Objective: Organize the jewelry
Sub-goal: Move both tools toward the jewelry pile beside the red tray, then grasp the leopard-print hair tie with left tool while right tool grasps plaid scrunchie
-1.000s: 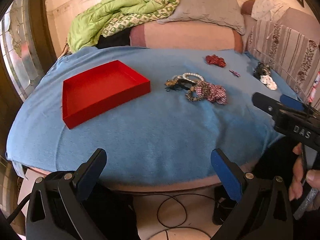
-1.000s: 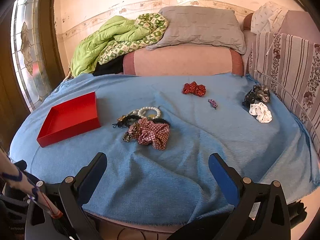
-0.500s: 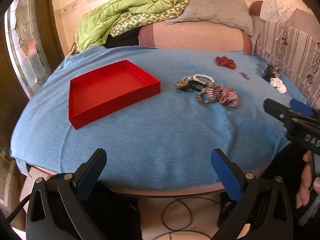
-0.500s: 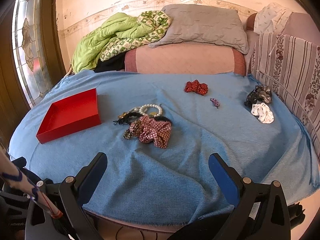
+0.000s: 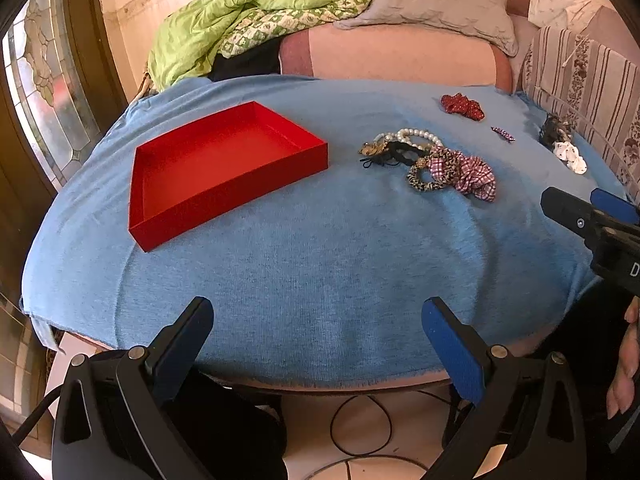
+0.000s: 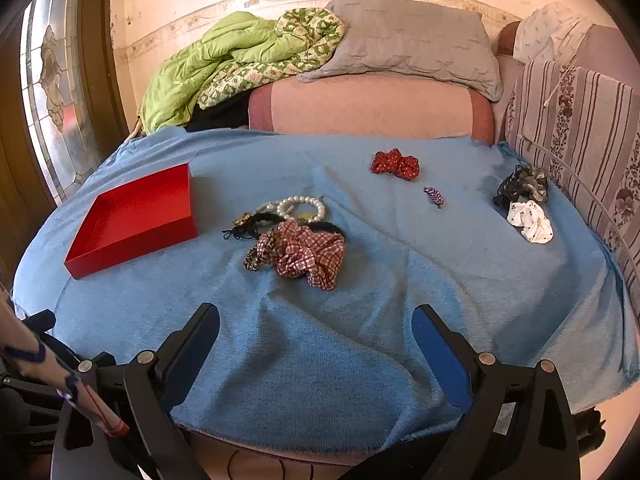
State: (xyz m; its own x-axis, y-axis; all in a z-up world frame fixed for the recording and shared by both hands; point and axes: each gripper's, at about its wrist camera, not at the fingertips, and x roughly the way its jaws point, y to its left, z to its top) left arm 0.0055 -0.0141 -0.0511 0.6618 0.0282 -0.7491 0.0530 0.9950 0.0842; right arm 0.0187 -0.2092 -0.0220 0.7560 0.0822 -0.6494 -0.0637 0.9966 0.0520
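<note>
An empty red tray (image 5: 224, 168) (image 6: 136, 220) lies on the left of a blue-covered table (image 5: 320, 256) (image 6: 320, 340). Right of it sits a heap: a pearl bracelet (image 5: 416, 136) (image 6: 304, 205), black cords, a leopard-print scrunchie and a red plaid scrunchie (image 5: 472, 174) (image 6: 308, 254). Farther back are a red dotted scrunchie (image 5: 462, 106) (image 6: 396, 165), a small purple clip (image 5: 503, 134) (image 6: 435, 195), and grey and white scrunchies (image 5: 568, 154) (image 6: 528, 220). My left gripper (image 5: 318, 328) and right gripper (image 6: 316, 334) both stand open over the table's near edge, holding nothing.
Behind the table is a pink sofa (image 6: 368, 108) with a green quilt (image 6: 224, 64) and grey pillow (image 6: 412, 44). A striped cushion (image 6: 580, 120) lines the right side. A stained-glass window (image 5: 52, 92) is at left. Cables (image 5: 360, 424) lie on the floor below.
Both grippers have edged forward and slightly up toward the table; the tray and heap appear a little nearer. Nothing on the table has moved.
</note>
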